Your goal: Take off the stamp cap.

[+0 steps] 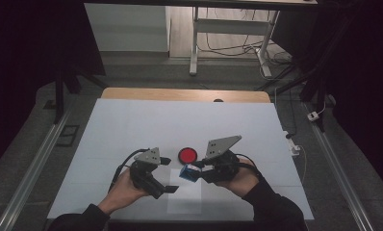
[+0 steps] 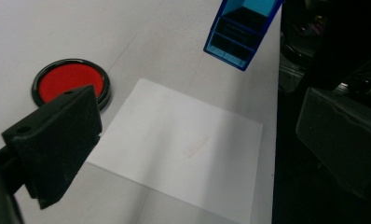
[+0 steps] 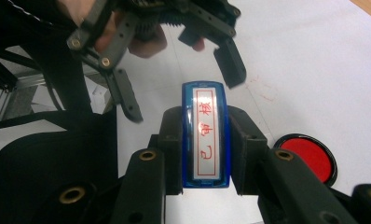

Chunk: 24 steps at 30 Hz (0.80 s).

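Clamped between my right gripper's (image 3: pixel 205 140) jaws is the blue stamp (image 3: pixel 205 135), held above the white paper (image 2: pixel 183 149) near the table's near edge. My left gripper (image 1: pixel 166 174), just left of it, has its jaws spread with nothing between. Red ink pad (image 1: pixel 187 154) sits just beyond.

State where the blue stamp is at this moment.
The blue stamp is clamped between the right gripper's jaws, held above the white paper sheet, just right of the red ink pad in the high view.
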Each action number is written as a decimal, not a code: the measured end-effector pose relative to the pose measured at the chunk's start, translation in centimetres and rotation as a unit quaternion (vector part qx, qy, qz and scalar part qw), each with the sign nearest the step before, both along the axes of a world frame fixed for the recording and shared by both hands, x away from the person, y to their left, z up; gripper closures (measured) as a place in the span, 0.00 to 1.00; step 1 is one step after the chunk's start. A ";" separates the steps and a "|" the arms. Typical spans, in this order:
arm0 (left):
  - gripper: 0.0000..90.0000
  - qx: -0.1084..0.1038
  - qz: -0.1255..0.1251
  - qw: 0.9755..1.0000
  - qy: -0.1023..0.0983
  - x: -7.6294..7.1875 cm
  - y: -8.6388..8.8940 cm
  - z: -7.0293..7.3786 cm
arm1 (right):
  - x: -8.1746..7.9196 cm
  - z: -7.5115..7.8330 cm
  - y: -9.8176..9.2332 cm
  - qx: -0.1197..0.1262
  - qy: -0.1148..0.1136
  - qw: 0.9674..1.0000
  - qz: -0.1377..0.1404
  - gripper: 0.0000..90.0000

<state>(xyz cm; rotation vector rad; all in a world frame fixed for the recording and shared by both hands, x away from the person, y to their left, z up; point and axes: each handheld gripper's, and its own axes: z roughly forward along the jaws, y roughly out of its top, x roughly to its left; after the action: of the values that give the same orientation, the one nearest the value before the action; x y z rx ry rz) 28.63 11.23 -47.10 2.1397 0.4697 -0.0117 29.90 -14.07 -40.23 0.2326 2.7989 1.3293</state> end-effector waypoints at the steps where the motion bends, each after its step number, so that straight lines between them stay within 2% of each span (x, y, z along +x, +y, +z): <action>1: 0.00 0.001 -0.005 1.000 0.000 0.1 -0.1 0.0 | 0.0 0.0 0.0 0.001 0.000 1.000 0.001 0.77; 9: 0.01 -0.001 -0.030 1.000 -0.004 0.7 -1.5 -0.4 | -0.1 -0.2 0.2 0.000 0.001 1.000 0.013 0.77; 13: 0.05 0.002 -0.042 0.999 -0.010 0.8 -2.3 -0.6 | -0.2 -0.3 0.4 -0.001 0.001 1.000 0.019 0.77; 18: 0.30 -0.010 -0.076 0.997 -0.015 0.7 -2.2 -0.6 | -0.2 -0.3 0.3 0.003 0.004 1.000 0.025 0.77; 21: 0.44 -0.029 -0.087 0.996 -0.010 0.6 -2.0 -0.4 | -0.2 -0.3 0.3 0.009 0.008 0.999 0.032 0.77; 24: 0.54 -0.036 -0.099 0.994 -0.012 0.6 -1.8 -0.3 | -0.4 -0.3 0.3 0.009 0.006 0.999 0.039 0.77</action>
<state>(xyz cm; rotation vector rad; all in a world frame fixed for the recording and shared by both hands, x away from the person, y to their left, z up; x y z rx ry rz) 29.21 9.45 -47.42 2.1052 0.2374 -0.1143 29.54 -13.79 -40.53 0.1345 2.8353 1.3737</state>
